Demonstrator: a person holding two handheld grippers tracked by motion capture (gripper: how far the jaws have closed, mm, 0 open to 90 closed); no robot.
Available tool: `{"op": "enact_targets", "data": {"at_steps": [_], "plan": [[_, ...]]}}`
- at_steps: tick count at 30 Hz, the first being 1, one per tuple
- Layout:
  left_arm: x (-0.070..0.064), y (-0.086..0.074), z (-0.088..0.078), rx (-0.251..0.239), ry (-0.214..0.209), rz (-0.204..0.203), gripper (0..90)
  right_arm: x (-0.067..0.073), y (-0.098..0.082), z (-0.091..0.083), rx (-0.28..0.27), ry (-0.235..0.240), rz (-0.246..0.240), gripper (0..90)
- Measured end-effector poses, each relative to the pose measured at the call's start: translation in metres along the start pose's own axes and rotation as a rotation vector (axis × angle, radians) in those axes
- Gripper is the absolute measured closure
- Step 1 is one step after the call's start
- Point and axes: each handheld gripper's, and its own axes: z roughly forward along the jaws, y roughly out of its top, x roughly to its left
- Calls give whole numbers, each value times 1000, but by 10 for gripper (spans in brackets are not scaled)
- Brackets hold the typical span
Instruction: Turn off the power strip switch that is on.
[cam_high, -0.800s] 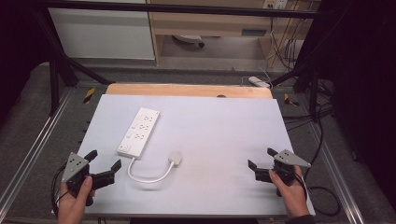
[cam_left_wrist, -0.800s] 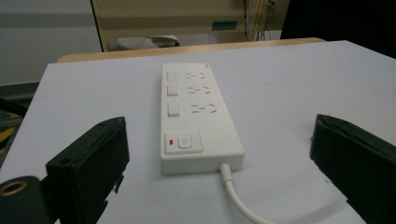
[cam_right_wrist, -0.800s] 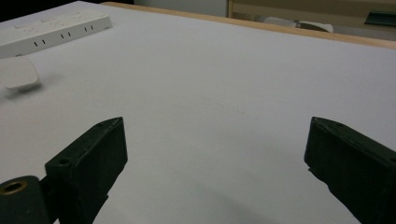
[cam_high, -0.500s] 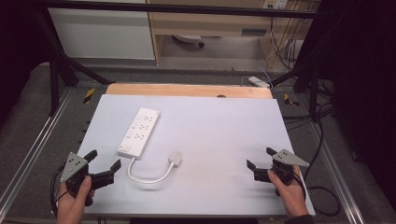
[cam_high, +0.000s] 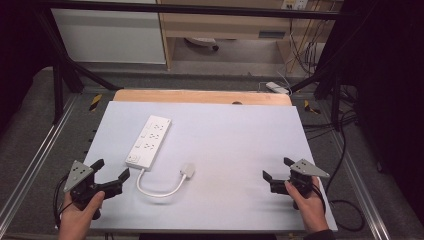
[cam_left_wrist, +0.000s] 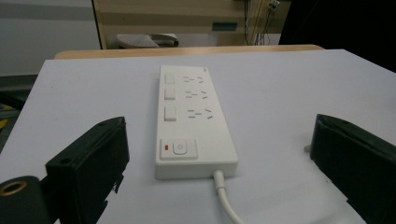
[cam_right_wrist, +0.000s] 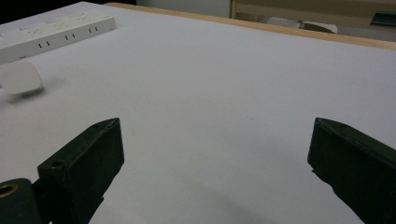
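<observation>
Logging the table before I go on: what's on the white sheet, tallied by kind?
Power strips: 1, white power strip, three switches and a power button on top.
Cords with plugs: 1, the strip's own white cord, ending in a plug.
Total: 2, joined as one unit.

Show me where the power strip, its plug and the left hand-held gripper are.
power strip (cam_left_wrist: 194, 123): left gripper view, on its white top face beside the switches.
plug (cam_high: 187, 170): high view, on the white plug body at the cable's end.
left hand-held gripper (cam_high: 111, 171): high view, midway between its two open black fingertips.
</observation>
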Motion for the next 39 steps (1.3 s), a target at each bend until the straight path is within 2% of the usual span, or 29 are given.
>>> {"op": "enact_targets", "data": {"at_steps": [5,10,23,31,33,35,37,39], "plan": [[-2,7,2,-16,-4,3,47,2,0,1,1,10,-9,35],[-3,18,2,-29,15,12,50,4,2,2,-2,18,-16,34],[-8,48,19,16,-36,37,50,5,2,1,10,4,-17,33],[-10,68,31,3,-63,47,49,7,2,2,30,14,-33,33],[-9,72,35,-2,-70,37,49,7,1,2,34,16,-30,32],[-8,76,38,-17,-71,27,50,7,2,2,34,16,-27,32],[-7,80,41,-18,-62,45,49,7,2,2,34,17,-27,31],[-5,84,46,-18,-61,43,48,7,2,1,33,22,-28,28]]}}
